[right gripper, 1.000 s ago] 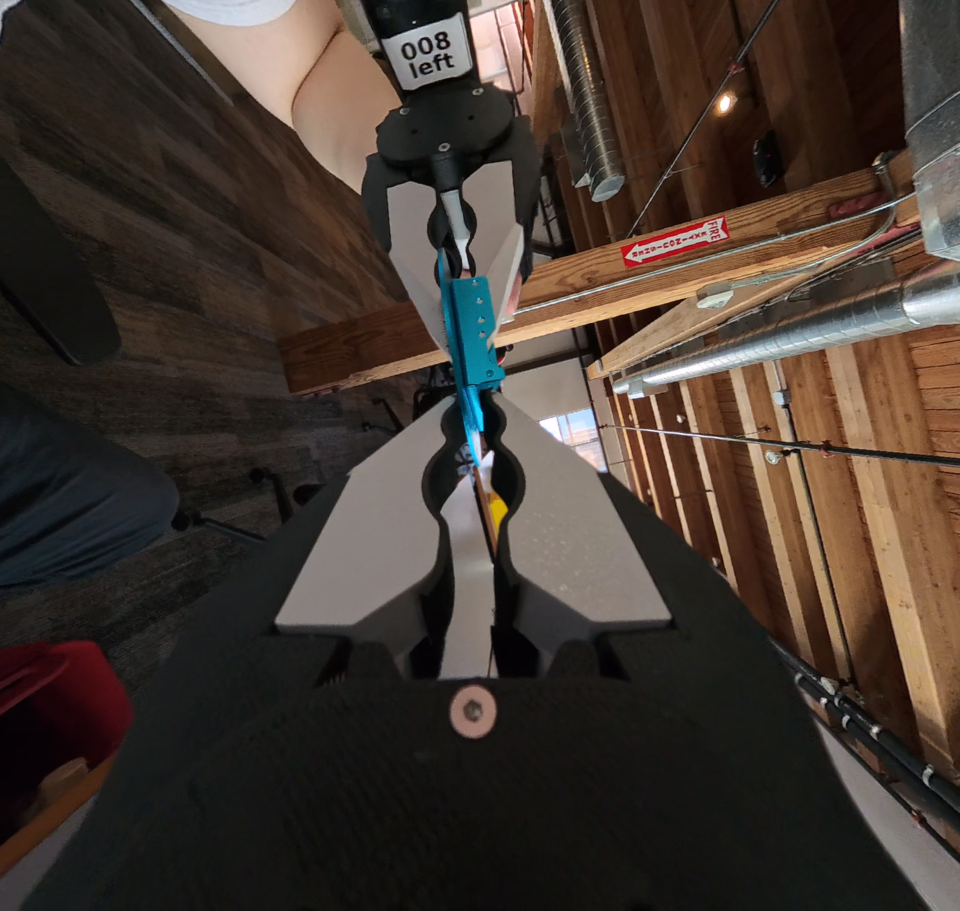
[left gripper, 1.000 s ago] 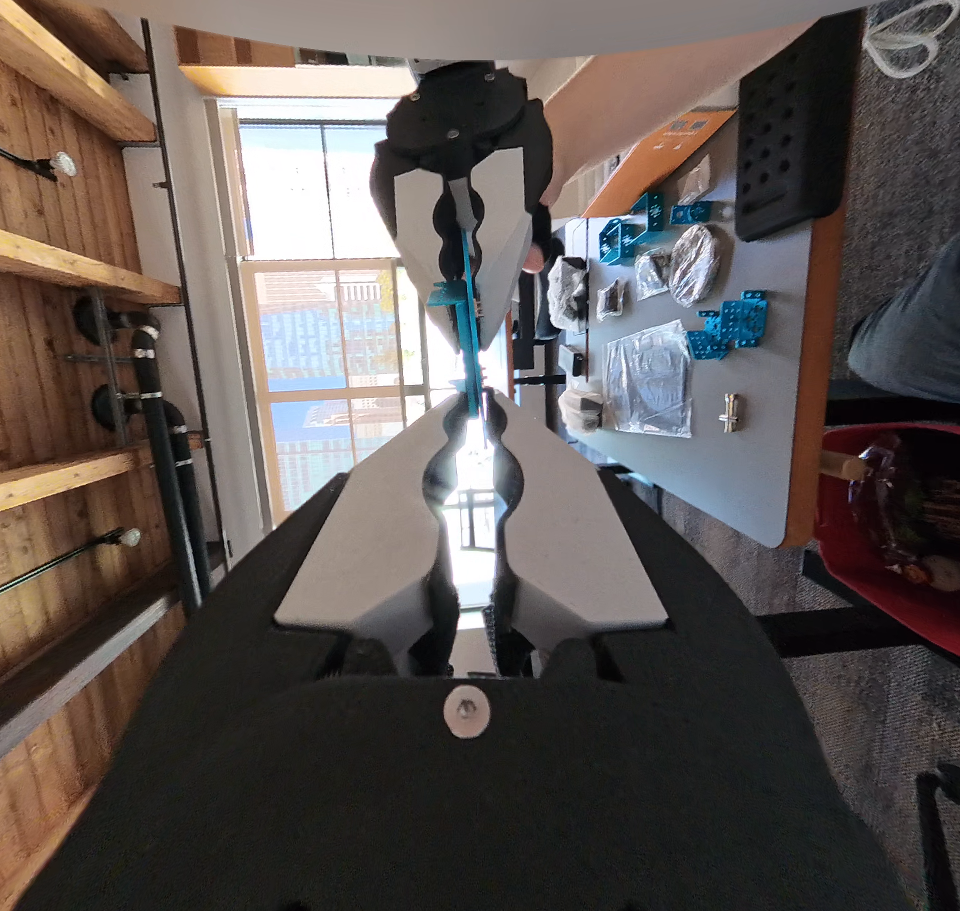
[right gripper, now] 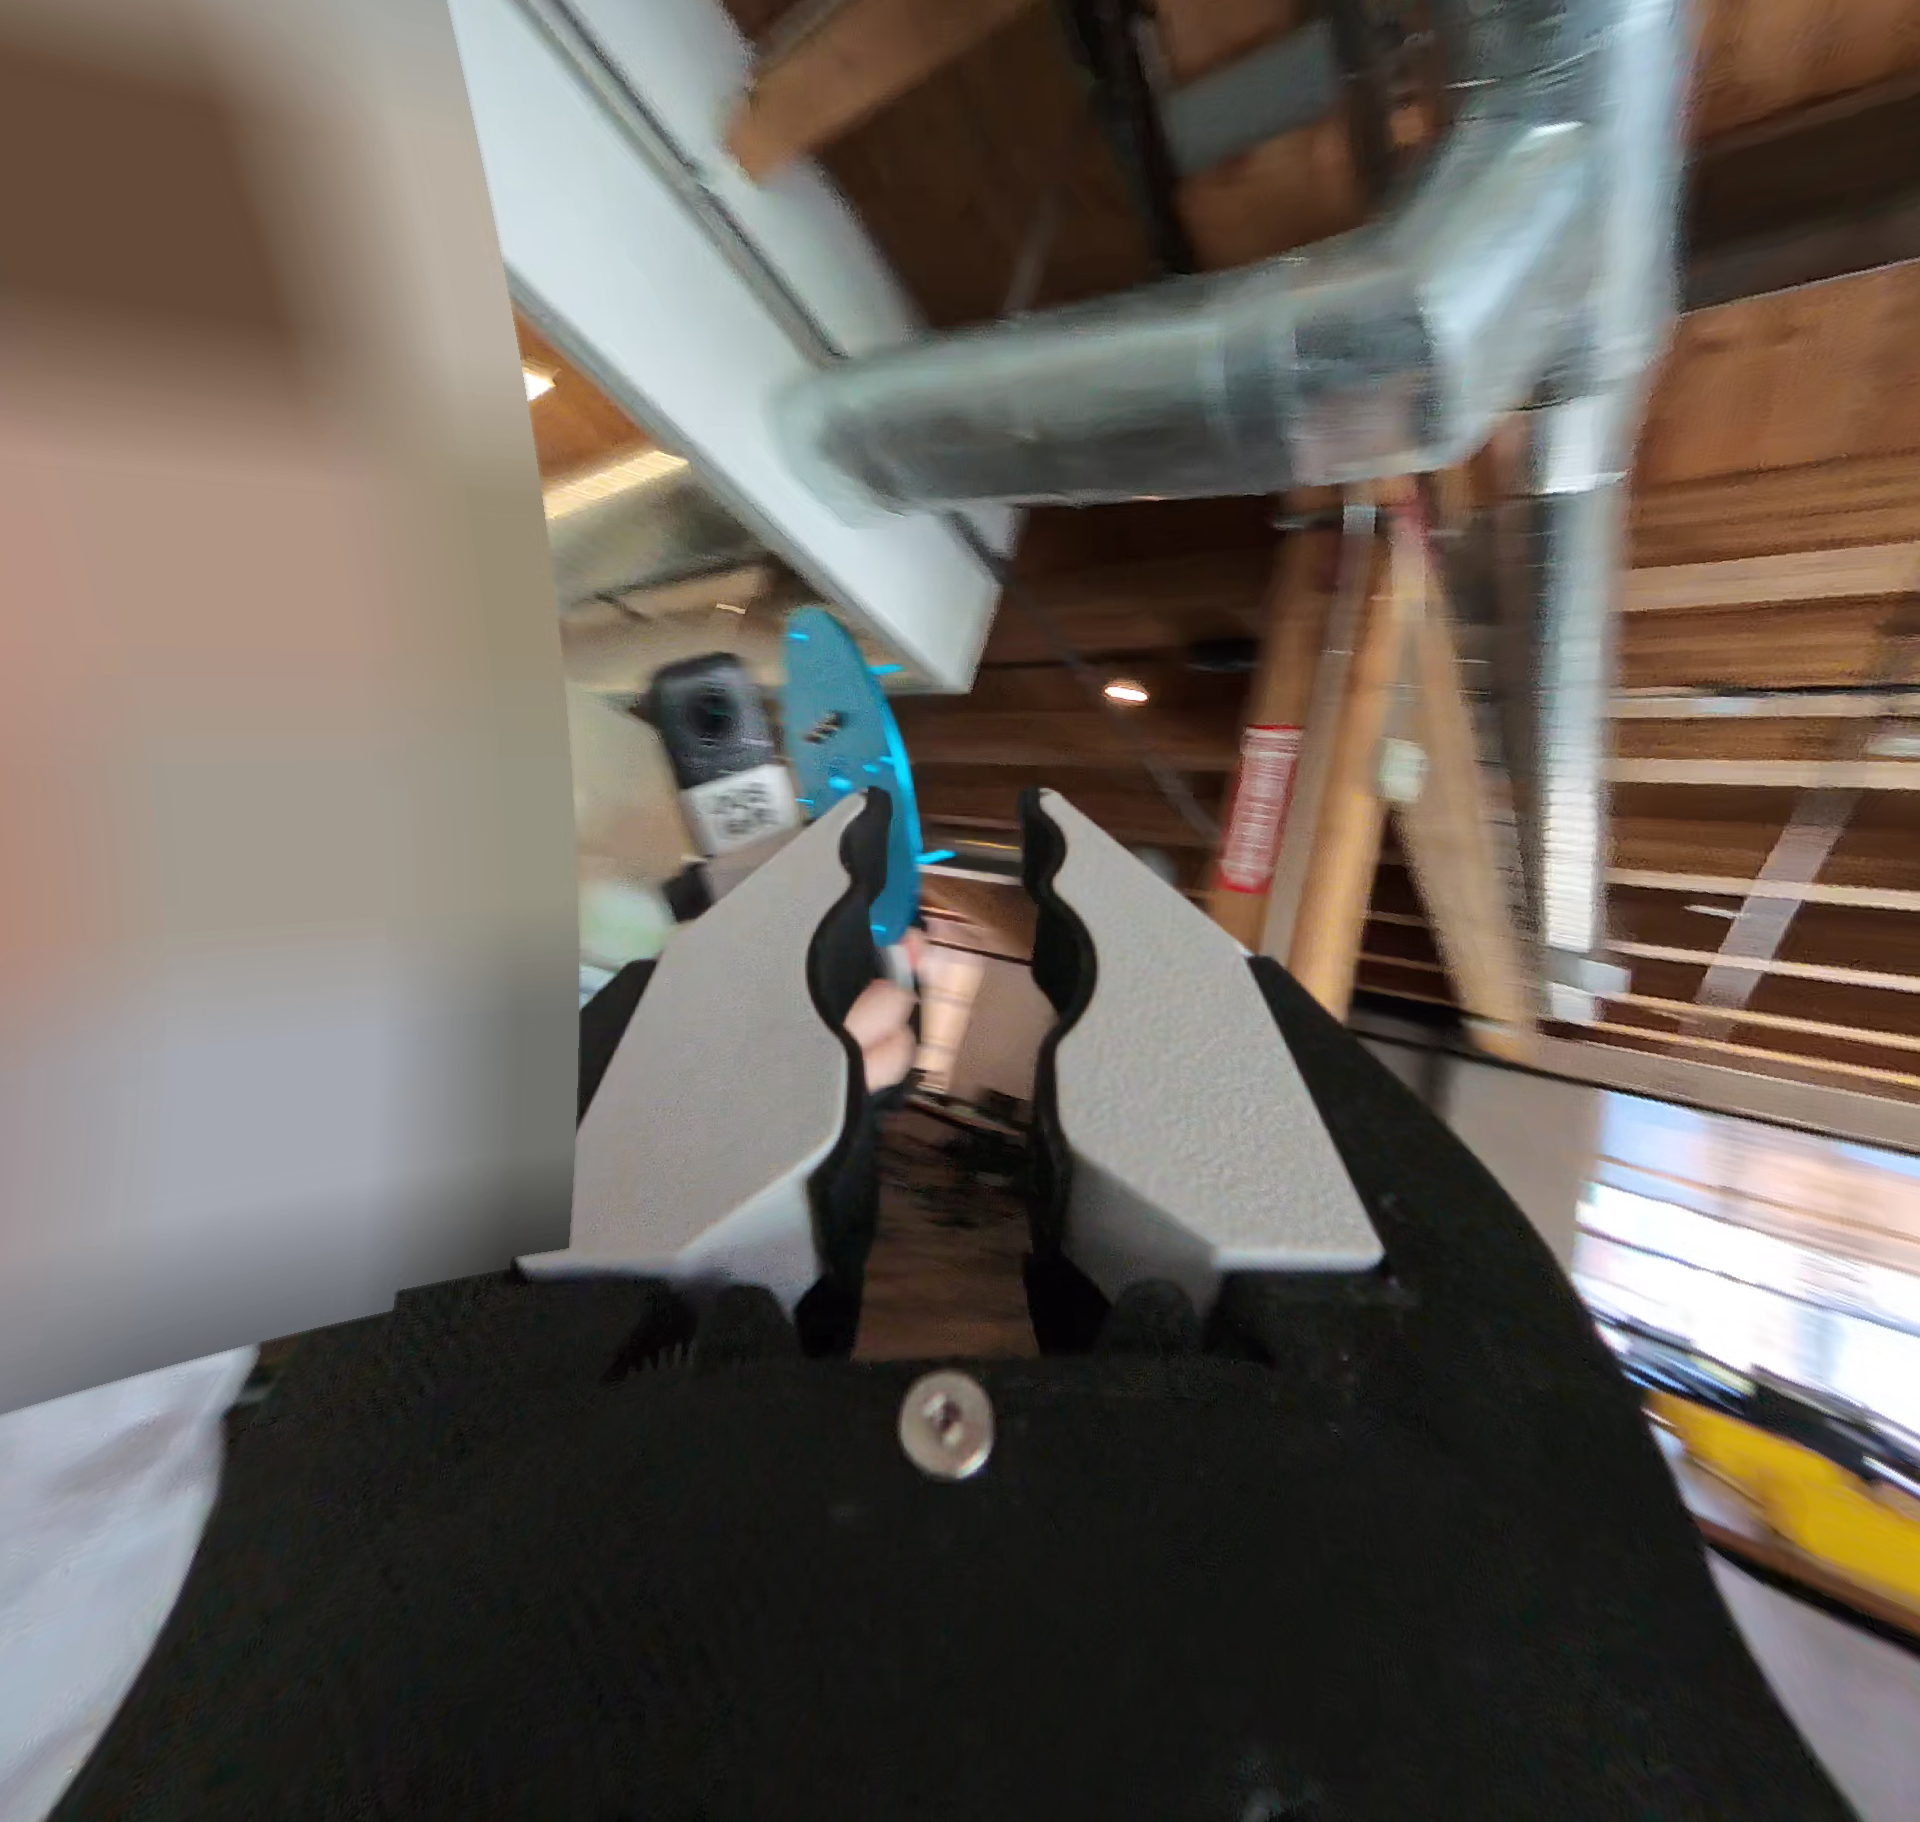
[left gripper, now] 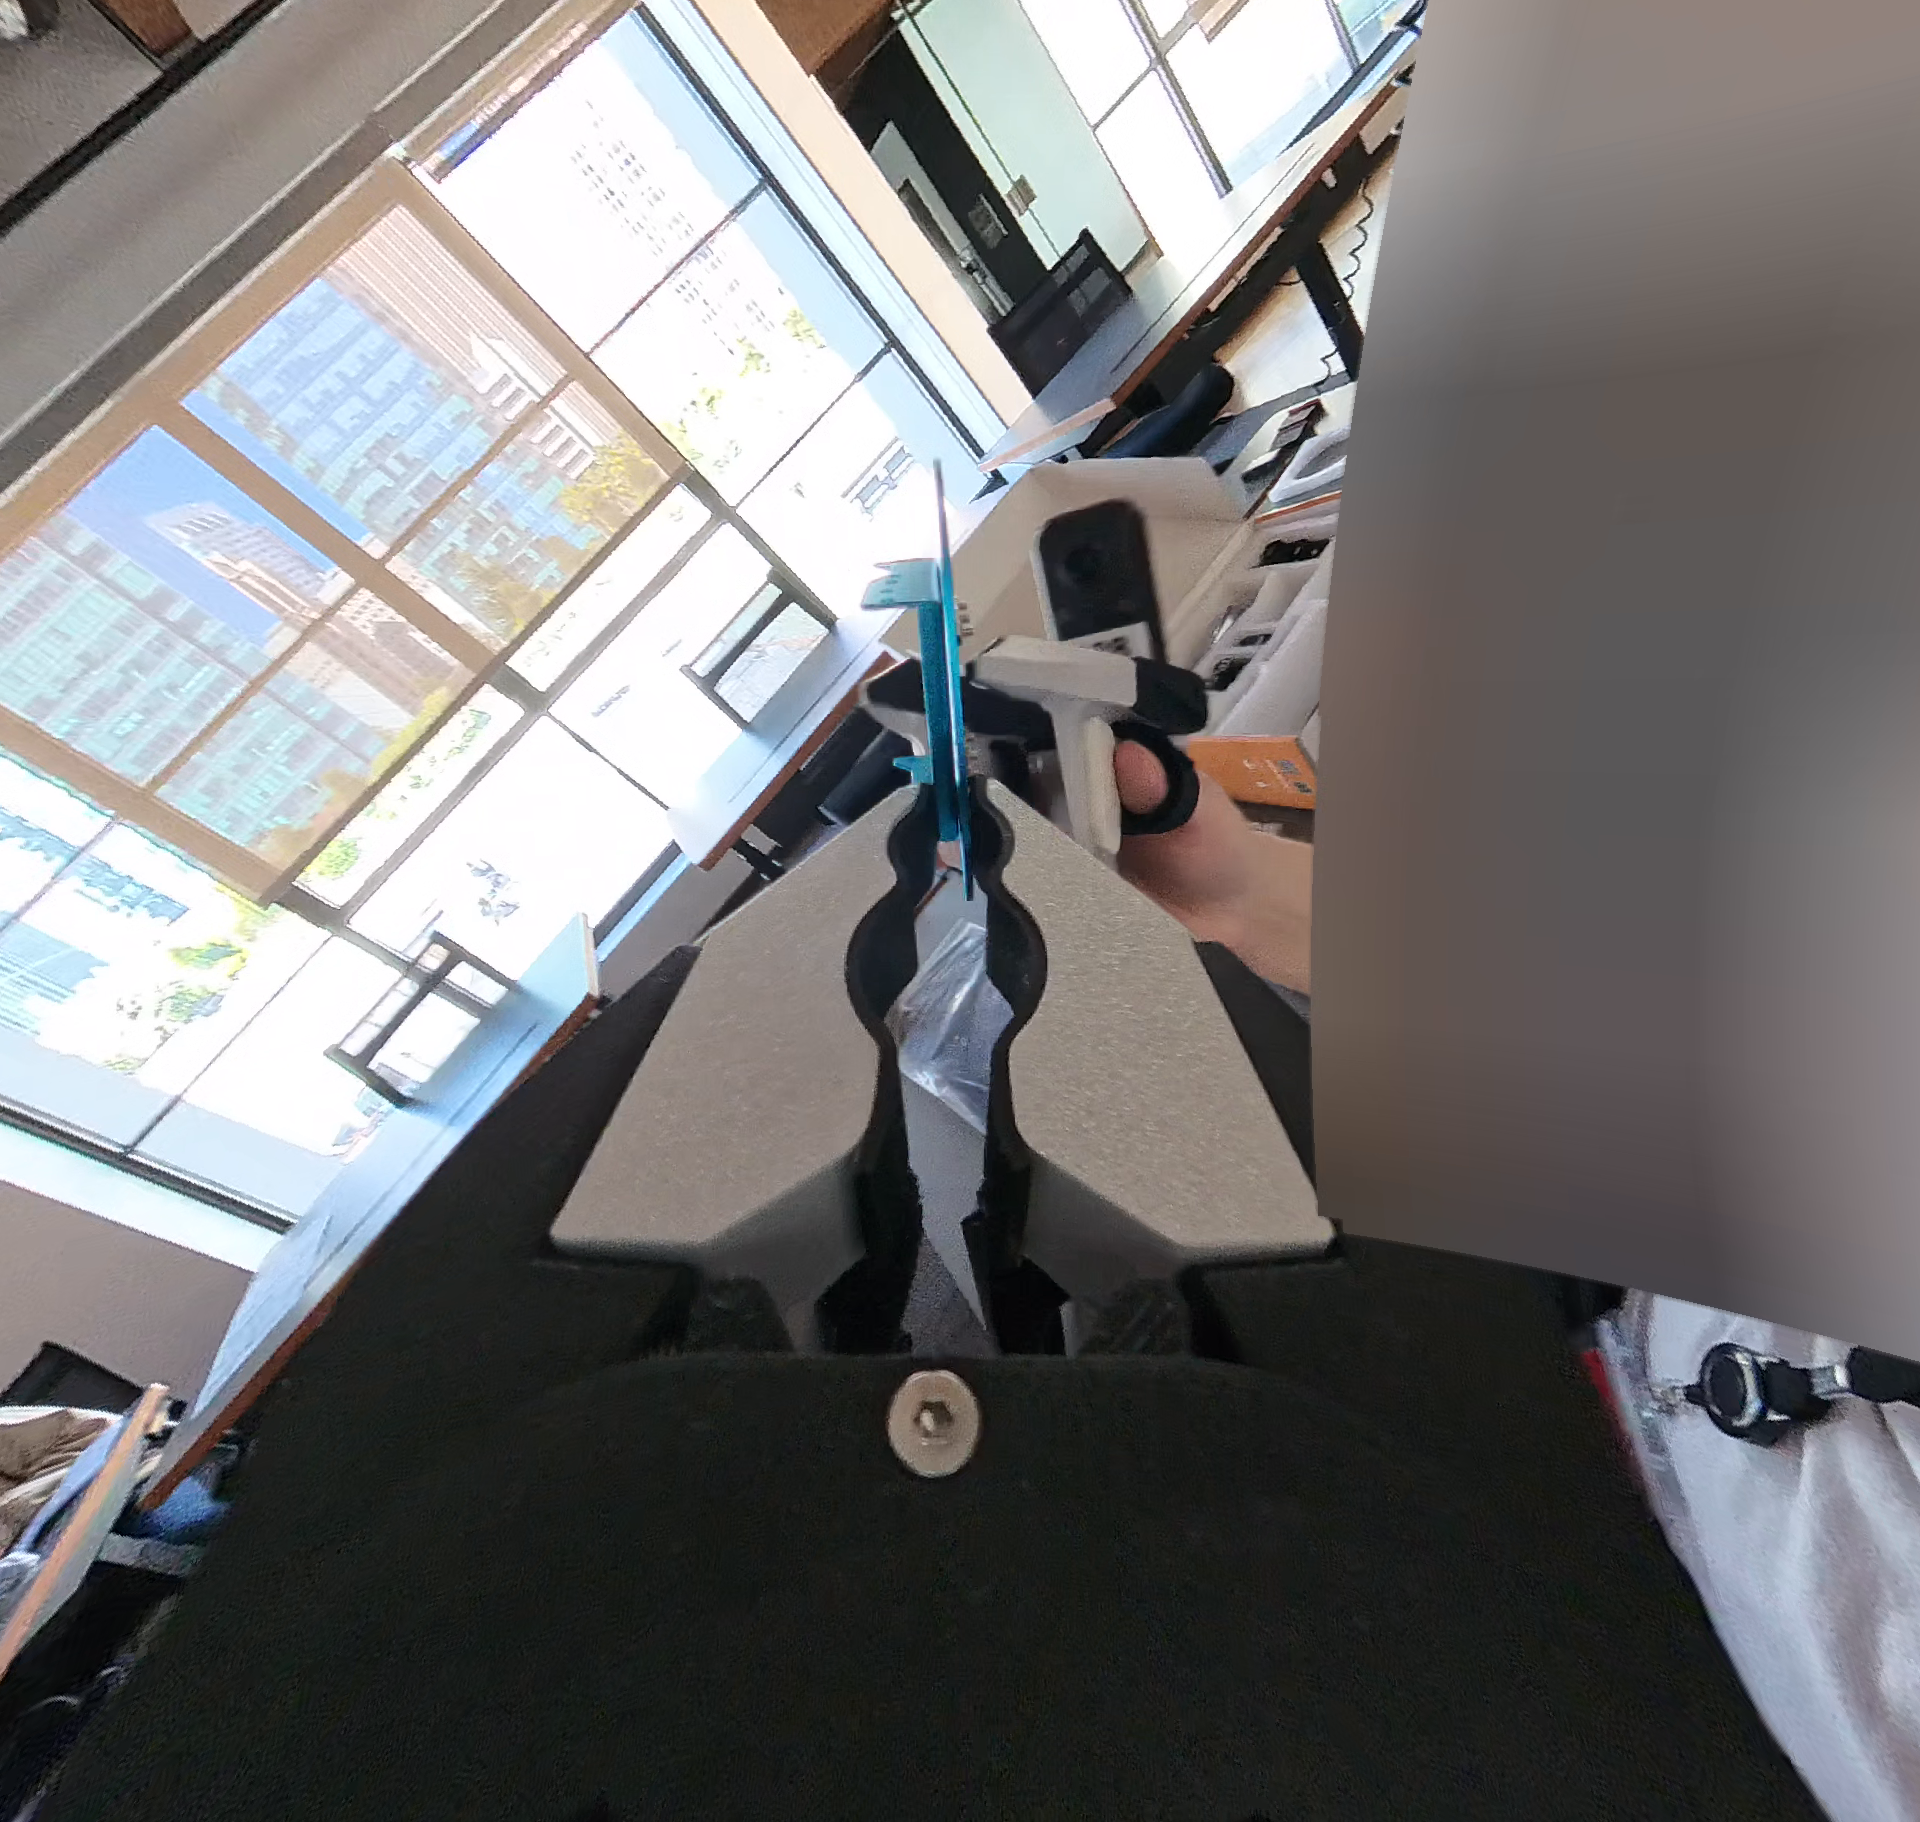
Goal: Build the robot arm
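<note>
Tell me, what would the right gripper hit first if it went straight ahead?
Likely the blue plate, just off one fingertip of the right gripper; otherwise only the distant wooden ceiling. Depth is unclear.

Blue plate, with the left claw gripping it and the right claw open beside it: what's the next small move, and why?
Probably ease the right claw sideways, away from the blue plate. Its jaws stand open and empty, and the plate sits just outside one finger, close enough to knock. The left claw alone is shut on the plate's edge.

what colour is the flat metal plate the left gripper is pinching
Bright blue. The metal plate is seen edge-on there; its flat face shows best in the right wrist view.
</note>
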